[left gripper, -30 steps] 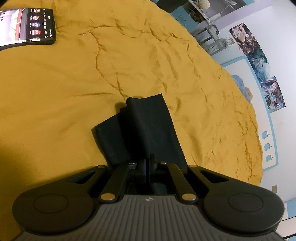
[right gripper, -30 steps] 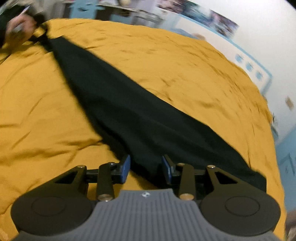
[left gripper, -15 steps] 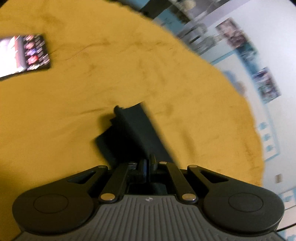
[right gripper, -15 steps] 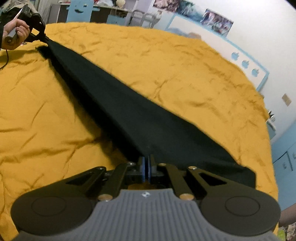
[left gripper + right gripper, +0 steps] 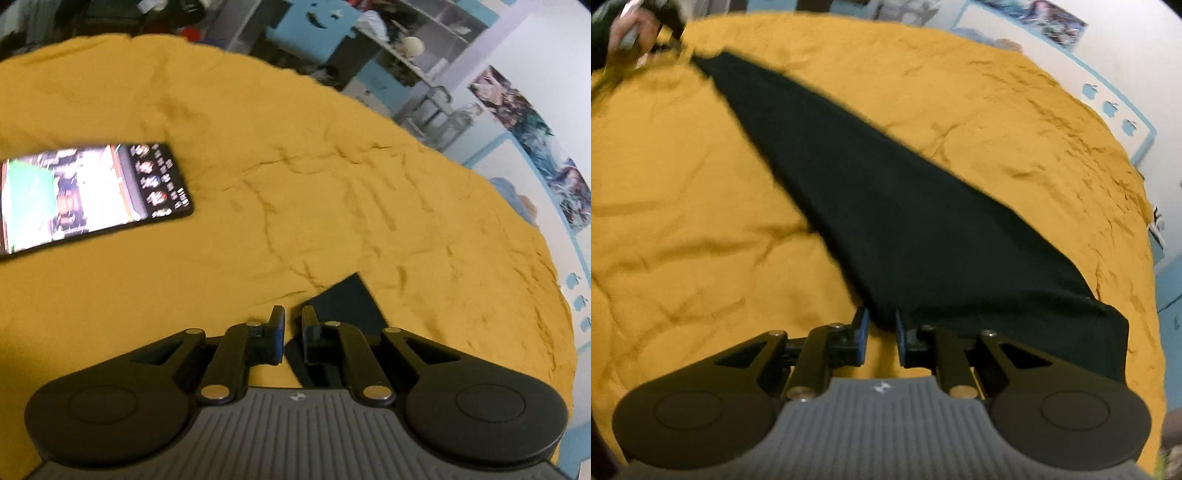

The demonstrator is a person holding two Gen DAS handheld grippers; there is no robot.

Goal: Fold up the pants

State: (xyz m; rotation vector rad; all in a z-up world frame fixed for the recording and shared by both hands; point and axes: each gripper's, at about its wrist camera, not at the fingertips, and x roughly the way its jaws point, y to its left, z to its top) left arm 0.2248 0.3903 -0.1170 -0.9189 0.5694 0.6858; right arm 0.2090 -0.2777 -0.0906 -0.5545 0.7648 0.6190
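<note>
One pair of black pants [image 5: 886,206] is lying stretched in a long band across the mustard-yellow bedspread [image 5: 683,229], running from the near edge of the right wrist view up to its far left corner, where the band narrows. The right gripper [image 5: 880,326] is hovering over the wide near end; its jaws are opening, a narrow gap is showing between the two blue-faced fingers, and the cloth's edge is sitting just ahead of that gap rather than being pinched, so the tongs are released. At the far corner of the same view one hand [image 5: 626,26] is holding the other tool just beside the narrow end of the pants. In the left wrist view the left gripper [image 5: 293,320] is also opening, with a slim gap between its two fingers and nothing pressed between them; the narrow end of the pants [image 5: 347,306] is lying on the bedspread [image 5: 332,192] just beside and under the right-hand finger. One smartphone [image 5: 88,195] with a lit screen is resting on the bedspread, well apart from the pants. Three small blue apple-shaped stickers [image 5: 1110,107] are showing on the white wall beyond the bed.
</note>
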